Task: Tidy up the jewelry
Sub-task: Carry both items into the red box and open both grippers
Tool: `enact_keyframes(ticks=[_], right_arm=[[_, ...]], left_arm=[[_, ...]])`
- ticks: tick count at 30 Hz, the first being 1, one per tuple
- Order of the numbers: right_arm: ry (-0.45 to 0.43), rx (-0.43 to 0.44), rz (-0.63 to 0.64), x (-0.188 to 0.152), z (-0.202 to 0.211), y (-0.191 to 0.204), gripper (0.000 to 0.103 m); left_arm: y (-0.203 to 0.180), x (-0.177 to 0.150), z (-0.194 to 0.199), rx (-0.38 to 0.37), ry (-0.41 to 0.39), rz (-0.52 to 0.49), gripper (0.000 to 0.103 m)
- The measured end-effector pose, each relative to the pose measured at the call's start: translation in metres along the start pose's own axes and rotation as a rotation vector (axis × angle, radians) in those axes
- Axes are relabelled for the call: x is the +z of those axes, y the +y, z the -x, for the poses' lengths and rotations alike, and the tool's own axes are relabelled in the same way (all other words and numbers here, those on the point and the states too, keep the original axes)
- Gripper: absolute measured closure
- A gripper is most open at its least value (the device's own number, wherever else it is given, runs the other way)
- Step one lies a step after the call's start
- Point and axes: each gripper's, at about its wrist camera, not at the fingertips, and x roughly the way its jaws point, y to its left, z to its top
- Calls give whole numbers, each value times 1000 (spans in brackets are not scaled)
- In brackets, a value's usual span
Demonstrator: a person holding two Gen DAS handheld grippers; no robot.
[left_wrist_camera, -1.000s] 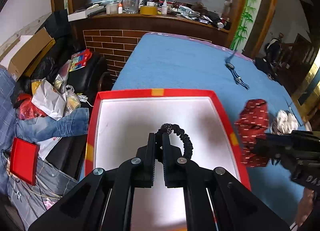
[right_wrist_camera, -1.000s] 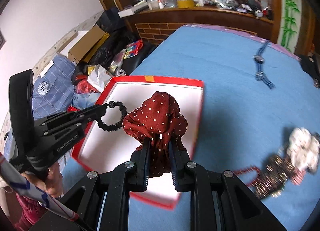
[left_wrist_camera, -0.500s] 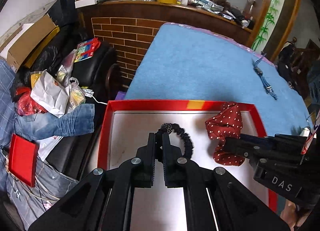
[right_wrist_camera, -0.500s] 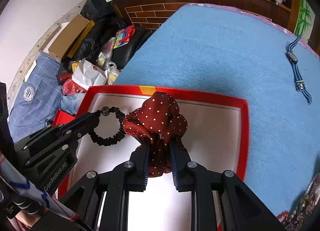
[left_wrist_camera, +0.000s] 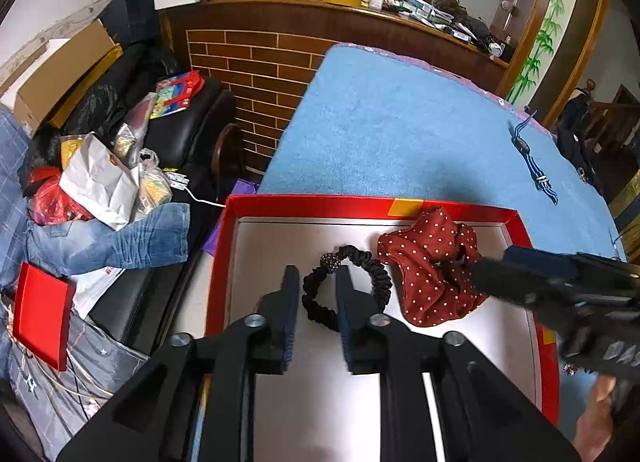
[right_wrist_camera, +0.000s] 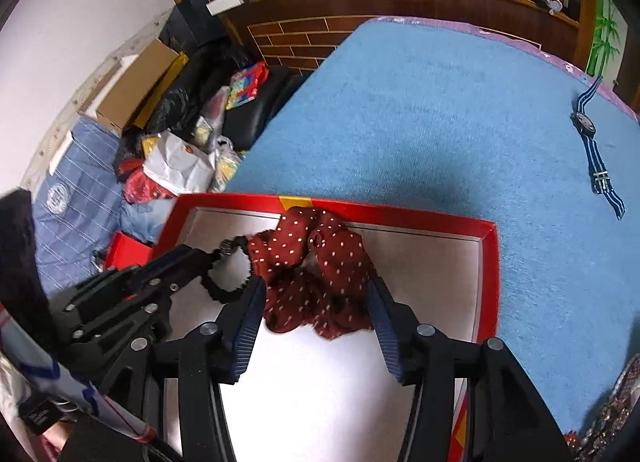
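While both items lie inside the red tray [left_wrist_camera: 460,211], your step in hand appears to be the release, and I judge it nearly complete. Your left gripper [left_wrist_camera: 317,282] has its jaws narrowly parted, straddling one side of the black hair tie [left_wrist_camera: 376,274], which rests on the tray floor. Your right gripper [right_wrist_camera: 316,294] stands with jaws wide on either side of the red polka-dot scrunchie [right_wrist_camera: 320,262], which sits against the tray's 12 o'clock wall, touching the hair tie at its 9 o'clock side. Lift both tools straight up so neither finger drags fabric. Both grippers point forward and down over the tray. A striped watch [right_wrist_camera: 588,130] remains on the blue surface [right_wrist_camera: 420,110] at 2 o'clock.
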Motion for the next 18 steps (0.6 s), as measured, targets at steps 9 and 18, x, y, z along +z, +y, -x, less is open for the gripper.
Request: enact_keyframes(ticks=[9, 18], right_arm=[[-165, 94, -21, -56, 82, -17, 46], [-220, 128, -137, -128, 146, -84, 41]], left_arm=[[-58, -43, 25, -6, -76, -105, 58], [-112, -74, 16, -14, 42, -269, 58]])
